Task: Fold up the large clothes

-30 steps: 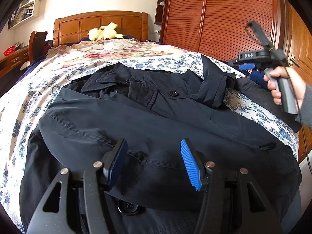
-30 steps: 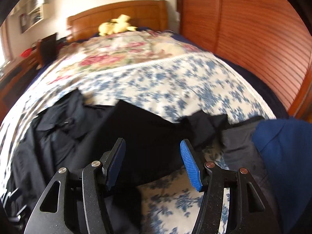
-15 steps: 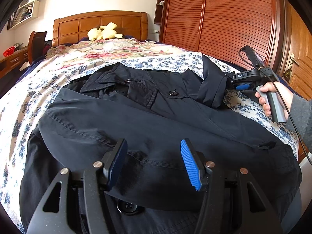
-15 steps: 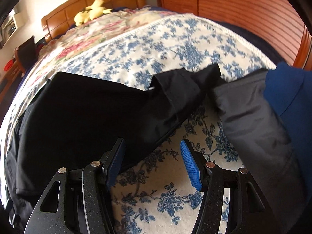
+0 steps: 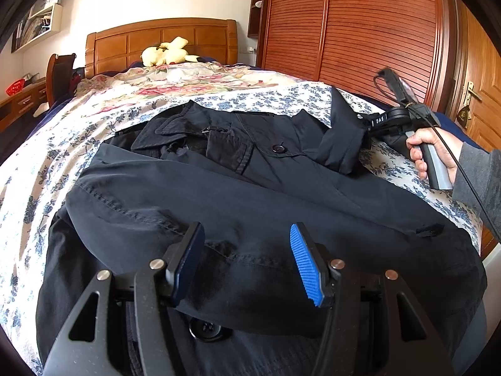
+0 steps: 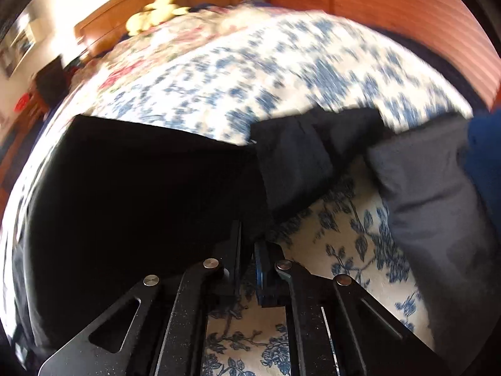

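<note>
From the left wrist we see a dark coat [image 5: 250, 194] spread across the flowered bedspread [image 5: 40, 169], collar toward the headboard [image 5: 162, 44], one side already laid over the body so that a long seam runs across in front of us. Our left gripper [image 5: 247, 260] hovers low over the near hem with its fingers [image 5: 305, 263] standing apart and nothing between them; they touch no cloth that we can make out. Far to the right, a hand [image 5: 429, 150] in a grey sleeve holds the right gripper's handle close beside the bunched sleeve [image 5: 341, 144] of the coat, though the tips themselves are hidden behind the fabric from here.

From the right wrist the picture is smeared in its upper part, but the near part is sharp enough. The right gripper [image 6: 249, 250] has its fingers brought together, and the dark edge of the coat [image 6: 131, 188] runs down into the narrow gap between them; we judge they are pinching that edge, near where the cuffed sleeve [image 6: 300, 159] folds over, though black cloth against black fingers leaves some doubt. A grey garment [image 6: 422, 188] lies just to the right on the bedspread [image 6: 341, 235].

The coat looks like a thick woven cloth: soft and limp, fairly heavy for clothing, inclined to drag and sag when lifted by one point. We would take it at seams, cuff or hem, where layers are doubled and the pads bite well, and support the far edge with the left gripper.
</note>
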A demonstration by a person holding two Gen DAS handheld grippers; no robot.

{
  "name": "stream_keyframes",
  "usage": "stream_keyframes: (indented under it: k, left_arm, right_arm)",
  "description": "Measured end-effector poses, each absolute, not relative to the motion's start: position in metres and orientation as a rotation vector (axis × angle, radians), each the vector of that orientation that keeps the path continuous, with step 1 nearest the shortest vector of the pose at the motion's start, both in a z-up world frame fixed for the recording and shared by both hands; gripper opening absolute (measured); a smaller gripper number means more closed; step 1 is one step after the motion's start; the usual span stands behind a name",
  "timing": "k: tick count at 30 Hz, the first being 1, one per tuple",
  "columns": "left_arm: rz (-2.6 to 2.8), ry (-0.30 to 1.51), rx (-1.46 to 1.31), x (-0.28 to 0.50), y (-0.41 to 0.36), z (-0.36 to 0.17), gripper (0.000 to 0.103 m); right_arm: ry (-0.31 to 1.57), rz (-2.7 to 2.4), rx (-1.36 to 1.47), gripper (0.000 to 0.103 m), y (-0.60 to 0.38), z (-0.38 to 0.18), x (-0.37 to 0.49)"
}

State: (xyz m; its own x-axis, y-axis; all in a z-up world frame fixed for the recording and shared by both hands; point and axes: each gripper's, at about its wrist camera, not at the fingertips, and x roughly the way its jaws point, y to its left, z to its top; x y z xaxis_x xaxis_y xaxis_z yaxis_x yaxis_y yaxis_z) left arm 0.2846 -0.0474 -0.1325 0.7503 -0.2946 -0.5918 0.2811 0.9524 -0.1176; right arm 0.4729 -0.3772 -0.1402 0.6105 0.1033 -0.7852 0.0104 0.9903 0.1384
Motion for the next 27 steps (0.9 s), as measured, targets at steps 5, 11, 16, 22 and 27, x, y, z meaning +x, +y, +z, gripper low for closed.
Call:
stream_keyframes:
  k: [5,11,16,22,27]
  left_arm:
    - [-0.304,0.65,-0.012,0.274,-0.043,-0.126,0.056]
    - [-0.303,0.63,-0.01,0.251,-0.032,-0.111,0.056]
    - [-0.291,0.603,-0.013,0.23,-0.019,-0.098,0.056]
    - [-0.252,0.585,-0.007,0.211,-0.001,-0.09,0.056]
    - [-0.217,0.564,-0.02,0.199,0.018,-0.083,0.056]
  right_arm:
    - [0.815,0.084,0.07,0.002,-0.359,-0.105,0.45]
    - [0.736,0.179,0.027,0.001,-0.332,-0.062,0.419]
    - [0.665,0.264,-0.024,0.001,-0.304,-0.024,0.39]
    - [0.609,0.4,-0.056,0.001,-0.263,0.008,0.348]
    - [0.597,0.497,-0.1,0.001,-0.226,0.013,0.313]
